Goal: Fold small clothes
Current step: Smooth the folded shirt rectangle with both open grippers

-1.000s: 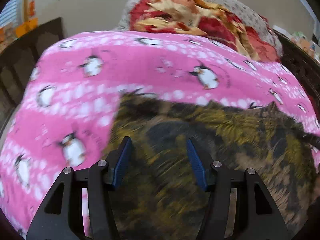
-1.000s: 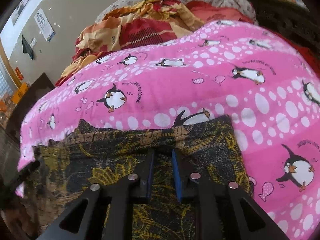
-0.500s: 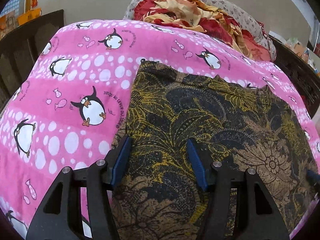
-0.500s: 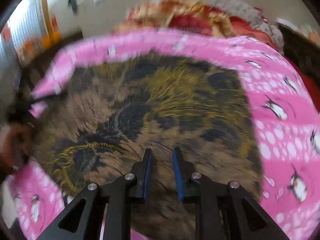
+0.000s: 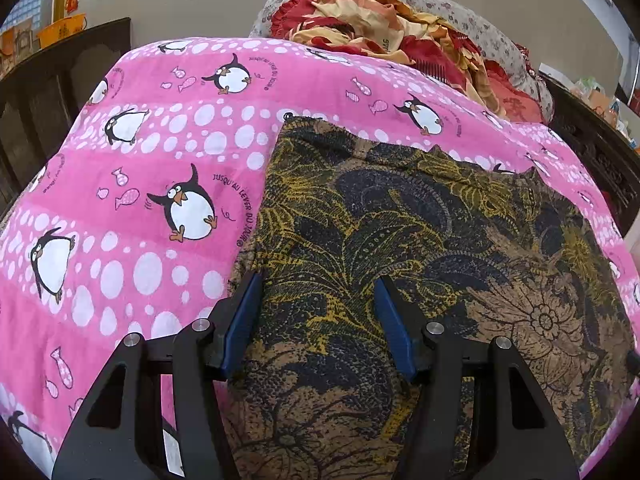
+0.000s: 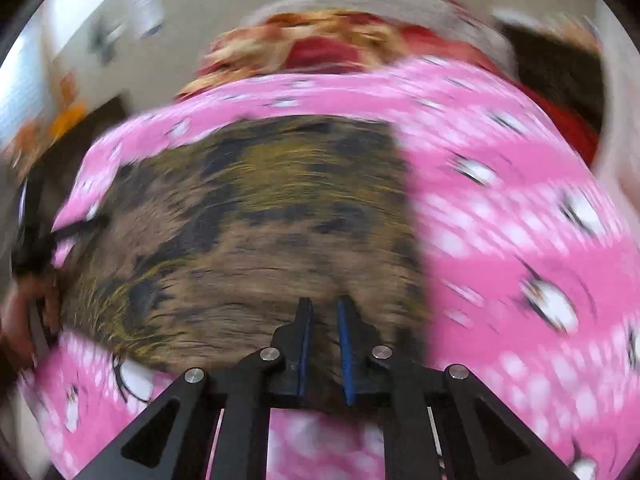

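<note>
Pink penguin blanket (image 5: 132,184) under spread dark floral garment (image 5: 400,240). Left gripper (image 5: 318,316) jaws apart, empty, over cloth. Right gripper (image 6: 323,344) closing, nearly together, nothing visibly between.

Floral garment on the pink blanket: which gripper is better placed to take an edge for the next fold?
Probably left. The left gripper hangs open over the floral garment near its side edge, in a sharp view. The right gripper is closing, nothing visibly pinched, its view motion-blurred.

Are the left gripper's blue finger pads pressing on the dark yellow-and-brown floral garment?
Cannot tell. In the left wrist view the left gripper stands open over the floral garment; no gap or contact under its pads shows plainly.
</note>
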The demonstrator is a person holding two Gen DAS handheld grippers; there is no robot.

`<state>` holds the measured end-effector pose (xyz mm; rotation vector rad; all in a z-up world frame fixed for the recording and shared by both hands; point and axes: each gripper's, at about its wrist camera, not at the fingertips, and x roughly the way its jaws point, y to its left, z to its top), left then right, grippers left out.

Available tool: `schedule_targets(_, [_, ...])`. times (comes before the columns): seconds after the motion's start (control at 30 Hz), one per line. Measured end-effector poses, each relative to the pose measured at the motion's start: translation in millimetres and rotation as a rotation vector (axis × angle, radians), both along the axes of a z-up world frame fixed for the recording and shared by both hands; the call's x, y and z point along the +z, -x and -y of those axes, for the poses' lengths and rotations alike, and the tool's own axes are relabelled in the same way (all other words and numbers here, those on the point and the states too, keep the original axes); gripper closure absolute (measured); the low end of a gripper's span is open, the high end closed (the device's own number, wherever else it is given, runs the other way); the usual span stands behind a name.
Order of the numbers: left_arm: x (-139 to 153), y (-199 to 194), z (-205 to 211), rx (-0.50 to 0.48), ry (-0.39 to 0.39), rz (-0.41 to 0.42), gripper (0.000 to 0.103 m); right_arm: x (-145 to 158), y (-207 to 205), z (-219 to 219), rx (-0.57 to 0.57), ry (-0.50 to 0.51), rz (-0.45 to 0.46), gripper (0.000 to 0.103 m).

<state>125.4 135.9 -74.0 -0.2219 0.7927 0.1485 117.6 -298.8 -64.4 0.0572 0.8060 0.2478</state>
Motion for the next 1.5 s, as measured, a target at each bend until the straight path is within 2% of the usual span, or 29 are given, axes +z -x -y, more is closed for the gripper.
schedule_targets(0.07, [0,0,0,-0.001,0.002,0.001,0.045,13,9,10,-0.065,0.04,0.012,0.093])
schedule_targets(0.13, [0,0,0,-0.002,0.001,0.001,0.045,25,22,15,-0.066,-0.02,0.04,0.092])
schedule_targets(0.17, [0,0,0,-0.002,0.002,0.001,0.045,26,27,11,-0.028,-0.048,0.05,0.091])
schedule_targets(0.2, [0,0,-1,-0.002,0.005,0.001,0.045,24,32,0,0.046,-0.023,0.045,0.09])
schedule_targets(0.27, [0,1,-1,-0.002,0.011,0.004,0.044,8,32,-12,0.064,0.101,0.02,0.09])
schedule_targets(0.3, [0,1,-1,-0.003,0.015,0.005,0.044,-12,24,-8,0.043,0.127,-0.059,0.09])
schedule_targets(0.33, [0,1,-2,-0.004,0.021,0.008,0.044,-13,24,0,0.025,0.056,-0.027,0.089])
schedule_targets(0.37, [1,2,-3,-0.004,0.028,0.011,0.044,-14,21,4,0.008,0.002,-0.054,0.089])
schedule_targets(0.47, [1,1,-4,-0.01,0.039,0.01,0.041,-1,13,2,-0.016,0.015,-0.129,0.089])
schedule_targets(0.57, [1,-2,2,-0.021,0.008,-0.003,0.037,32,13,-29,0.039,0.033,-0.023,0.089])
schedule_targets(0.63, [1,-3,4,-0.024,-0.005,-0.009,0.037,45,8,-52,0.071,0.053,0.068,0.08])
schedule_targets(0.7, [0,-2,2,-0.024,0.004,-0.006,0.037,37,-10,-65,0.067,0.05,0.059,0.07])
schedule_targets(0.77, [0,-2,1,-0.024,0.013,-0.002,0.037,2,-36,-71,0.048,0.088,-0.093,0.069])
schedule_targets(0.83, [0,-2,1,-0.023,0.014,0.0,0.037,-1,-36,-74,0.045,0.108,-0.041,0.069])
schedule_targets(0.87, [0,-2,1,-0.021,0.015,0.001,0.037,2,-34,-78,0.035,0.136,-0.052,0.069])
schedule_targets(0.93, [0,-2,1,-0.019,0.016,0.001,0.037,16,-26,-83,0.011,0.136,-0.026,0.07])
schedule_targets(1.0, [0,-2,1,-0.019,0.019,0.003,0.037,25,-23,-87,0.039,0.094,0.033,0.07])
schedule_targets(1.07, [0,-1,-2,-0.02,0.037,0.01,0.037,30,-17,-97,0.089,0.119,0.092,0.065])
schedule_targets(1.1, [0,-1,-2,-0.019,0.043,0.012,0.037,25,-21,-105,0.112,0.132,0.09,0.061])
schedule_targets(1.17, [0,0,-3,-0.019,0.051,0.017,0.037,2,-28,-111,0.195,0.134,0.035,0.06])
schedule_targets(1.2, [0,0,-3,-0.019,0.052,0.017,0.037,-13,-27,-111,0.23,0.148,0.041,0.059])
schedule_targets(1.3, [0,0,-2,-0.018,0.042,0.011,0.037,-10,-26,-98,0.23,0.066,0.034,0.059])
schedule_targets(1.4, [5,-3,-2,-0.043,0.036,-0.025,0.037,-11,-21,-99,0.23,0.056,0.039,0.058])
schedule_targets(1.43, [12,-1,-4,-0.064,0.049,-0.048,0.037,-11,-19,-99,0.23,0.058,0.038,0.058])
schedule_targets(1.5, [32,16,-15,-0.096,0.128,-0.031,0.037,-10,-16,-98,0.231,0.053,0.037,0.058])
